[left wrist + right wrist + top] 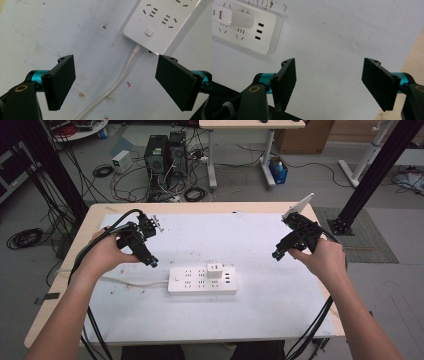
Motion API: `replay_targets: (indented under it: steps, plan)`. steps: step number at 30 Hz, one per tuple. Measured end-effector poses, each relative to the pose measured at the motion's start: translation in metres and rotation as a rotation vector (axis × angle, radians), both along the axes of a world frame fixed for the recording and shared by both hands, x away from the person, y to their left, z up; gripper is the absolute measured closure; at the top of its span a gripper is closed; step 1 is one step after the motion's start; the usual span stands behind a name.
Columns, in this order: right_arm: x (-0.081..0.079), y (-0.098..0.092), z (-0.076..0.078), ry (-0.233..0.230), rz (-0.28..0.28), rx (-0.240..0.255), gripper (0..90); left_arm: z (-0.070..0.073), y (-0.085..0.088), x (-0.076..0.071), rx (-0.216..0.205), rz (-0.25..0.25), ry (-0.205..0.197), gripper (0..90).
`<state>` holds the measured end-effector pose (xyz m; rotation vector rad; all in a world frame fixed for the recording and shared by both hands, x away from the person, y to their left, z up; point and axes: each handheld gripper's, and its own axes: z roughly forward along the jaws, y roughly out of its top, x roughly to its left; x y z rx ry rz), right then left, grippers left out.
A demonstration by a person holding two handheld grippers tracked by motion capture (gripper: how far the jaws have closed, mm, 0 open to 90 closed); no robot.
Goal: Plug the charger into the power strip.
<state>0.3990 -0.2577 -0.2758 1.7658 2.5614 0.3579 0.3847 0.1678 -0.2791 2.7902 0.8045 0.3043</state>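
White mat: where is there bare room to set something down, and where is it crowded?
The white mat is bare behind the power strip, between the left gripper and right gripper, and along the near edge. The middle is crowded: the strip, its charger and cord.

White power strip (202,280) with adapter (215,269) — computer towers (166,153) beyond.

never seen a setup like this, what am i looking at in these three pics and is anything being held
A person sits at a table holding a handheld two-fingered gripper in each hand. The high view looks down from above: left gripper, right gripper. The other two pictures come from cameras riding on each gripper, looking past its black fingers. On the white mat lies a white power strip with a white charger plugged in and a cord. Both grippers are open, holding nothing.
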Motion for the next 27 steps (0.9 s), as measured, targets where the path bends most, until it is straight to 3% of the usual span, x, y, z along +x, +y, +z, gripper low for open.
replay_targets:
  steps: [8,27]
  plan:
    - [-0.0021,-0.0064,-0.0014,0.009,-0.006,-0.009,26.7,-0.0001,-0.0044,-0.0009,0.019,-0.010,0.003,16.5]
    - [0.0009,-0.0048,-0.0077,-0.006,0.008,-0.017,26.7,-0.0075,-0.0045,0.0004,0.019,0.006,0.002,16.5]
